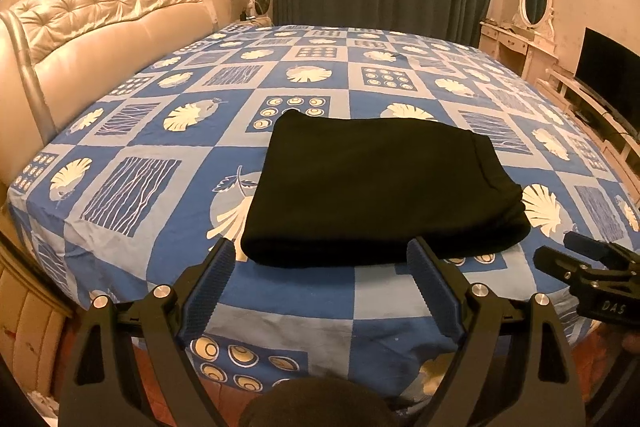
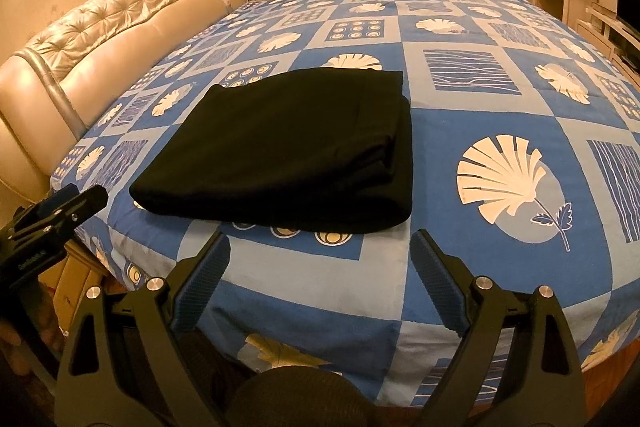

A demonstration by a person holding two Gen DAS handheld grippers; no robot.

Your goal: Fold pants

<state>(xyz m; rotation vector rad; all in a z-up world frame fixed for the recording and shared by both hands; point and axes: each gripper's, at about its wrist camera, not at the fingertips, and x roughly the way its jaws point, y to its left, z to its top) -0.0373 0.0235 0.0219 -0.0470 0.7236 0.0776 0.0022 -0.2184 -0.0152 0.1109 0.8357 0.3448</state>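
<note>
Both grippers, left gripper (image 1: 320, 259) and right gripper (image 2: 320, 251), hang spread and empty near the bed edge. Black pants (image 2: 280, 147) lie folded compactly on the bedsheet (image 2: 500, 99); fold looks finished.

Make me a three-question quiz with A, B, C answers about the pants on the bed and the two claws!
1. Where do the pants lie?
A. on the blue patterned bed sheet
B. on the floor
C. on the headboard

2. What colour are the pants?
A. red
B. black
C. white

3. How is the left claw?
A. shut on the pants
B. open, holding nothing
C. shut on the sheet

Answers:
1 A, the sheet shows all around them.
2 B, the folded bundle is black in both views.
3 B, its fingers are spread wide, short of the pants; the right claw is open too.
</note>
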